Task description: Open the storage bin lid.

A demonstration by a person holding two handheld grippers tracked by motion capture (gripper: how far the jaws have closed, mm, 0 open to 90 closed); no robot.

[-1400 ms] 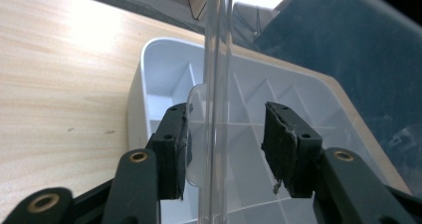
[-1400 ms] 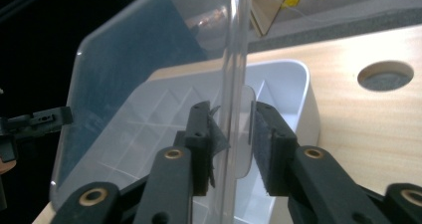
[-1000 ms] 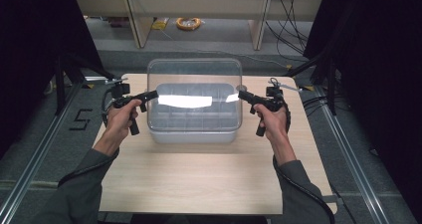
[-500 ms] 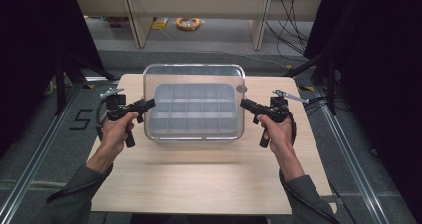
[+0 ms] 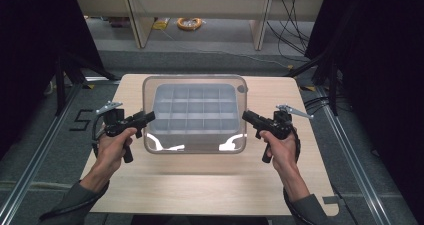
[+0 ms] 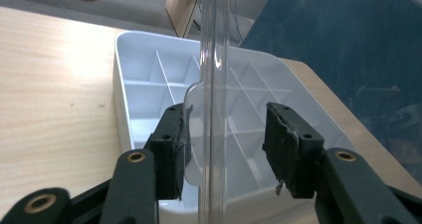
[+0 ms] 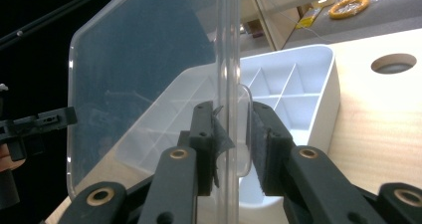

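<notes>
Holding the clear lid (image 5: 195,145) above the white divided tray (image 5: 194,109) by its two side tabs, I've got the left gripper (image 5: 149,117) and the right gripper (image 5: 247,116) each closed on an edge, the tray sitting mid-table (image 5: 310,185). My worry is the left side: in the left gripper view one pad (image 6: 174,149) touches the tab while the other stands off it, so that grip looks weak. If one hand leads, I'd expect the lid to twist, slip free and drop askew on the tray rim.
</notes>
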